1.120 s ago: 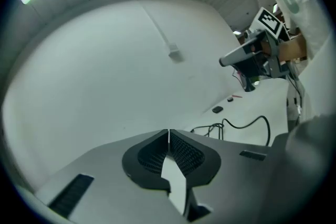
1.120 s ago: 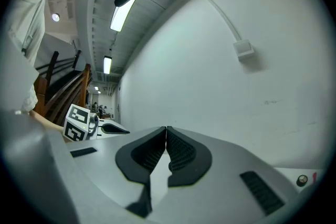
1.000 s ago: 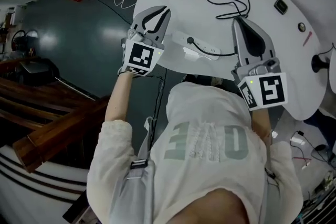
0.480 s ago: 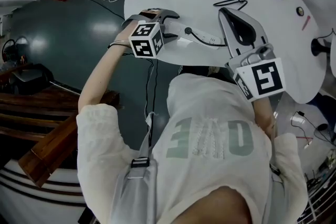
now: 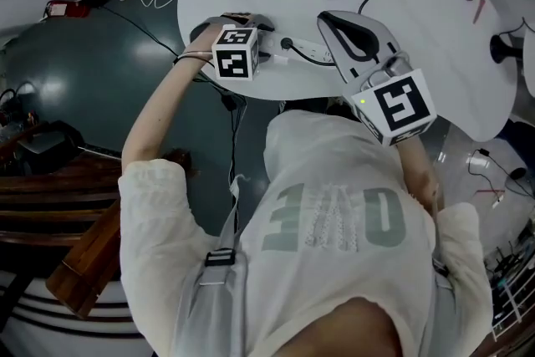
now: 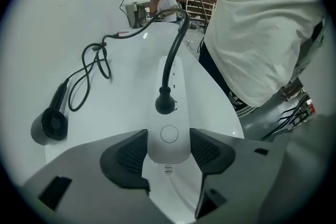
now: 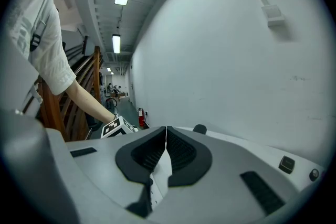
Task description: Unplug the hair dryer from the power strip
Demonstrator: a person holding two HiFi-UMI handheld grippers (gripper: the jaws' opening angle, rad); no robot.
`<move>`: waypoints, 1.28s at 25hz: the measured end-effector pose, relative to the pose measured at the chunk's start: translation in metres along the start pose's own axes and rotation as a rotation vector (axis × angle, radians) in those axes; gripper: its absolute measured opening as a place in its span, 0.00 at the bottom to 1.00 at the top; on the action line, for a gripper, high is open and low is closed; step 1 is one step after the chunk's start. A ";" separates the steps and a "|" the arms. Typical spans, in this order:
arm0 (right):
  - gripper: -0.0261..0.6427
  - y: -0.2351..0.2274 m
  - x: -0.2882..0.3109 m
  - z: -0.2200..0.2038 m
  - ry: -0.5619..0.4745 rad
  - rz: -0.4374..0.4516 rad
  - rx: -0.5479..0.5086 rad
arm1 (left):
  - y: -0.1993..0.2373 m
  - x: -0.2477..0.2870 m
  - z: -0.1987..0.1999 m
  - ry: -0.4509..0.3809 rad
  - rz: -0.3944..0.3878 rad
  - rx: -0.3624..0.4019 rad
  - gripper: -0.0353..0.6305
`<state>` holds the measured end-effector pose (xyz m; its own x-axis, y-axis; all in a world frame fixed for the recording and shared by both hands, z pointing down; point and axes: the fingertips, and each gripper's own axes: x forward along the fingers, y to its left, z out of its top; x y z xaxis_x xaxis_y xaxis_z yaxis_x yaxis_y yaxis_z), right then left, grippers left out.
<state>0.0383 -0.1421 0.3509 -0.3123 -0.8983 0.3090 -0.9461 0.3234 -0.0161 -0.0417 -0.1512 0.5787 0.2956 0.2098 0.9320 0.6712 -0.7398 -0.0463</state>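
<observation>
Left gripper (image 6: 168, 139), jaws just opened wide, straddles the power strip (image 6: 177, 86) end without pressing; I judge the strip rigid, light, apt to slide on the table (image 6: 121, 107); plug (image 6: 165, 104) at 12 o'clock, firmly seated, best pinched by its body, not the limp cord (image 6: 173, 55); right gripper (image 7: 166, 131) closed, empty.

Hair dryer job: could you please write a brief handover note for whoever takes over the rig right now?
Left gripper: jaws just opened, now straddling one end of the strip; pads sit at its sides, no clear grip.
Right gripper: shut, empty, held over the table near the plug.
Things: strip lies on the table, plug seated in it, hair dryer lying farther off.
Done: nothing unplugged yet.
Left: probably clamp the strip, open the right gripper, take the plug and pull it out.
</observation>
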 end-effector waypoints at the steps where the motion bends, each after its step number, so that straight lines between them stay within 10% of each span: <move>1: 0.07 0.001 0.002 -0.005 0.015 0.004 0.001 | -0.001 0.002 0.000 0.002 -0.014 0.003 0.45; 9: 0.09 0.027 0.018 -0.042 0.116 0.187 0.072 | -0.001 0.006 0.001 0.018 -0.067 0.010 0.45; 12: 0.39 0.039 0.017 -0.056 0.181 0.264 0.056 | -0.002 0.007 0.002 0.018 -0.077 0.006 0.45; 25: 0.39 0.063 0.072 -0.149 0.518 0.304 -0.168 | -0.002 0.010 0.005 0.033 -0.132 -0.024 0.45; 32: 0.22 0.055 0.081 -0.175 0.561 0.282 -0.193 | 0.002 0.010 0.006 0.021 -0.137 -0.030 0.45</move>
<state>-0.0241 -0.1448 0.5417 -0.4045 -0.4967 0.7679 -0.7858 0.6184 -0.0139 -0.0330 -0.1472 0.5863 0.1877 0.2970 0.9362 0.6837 -0.7239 0.0925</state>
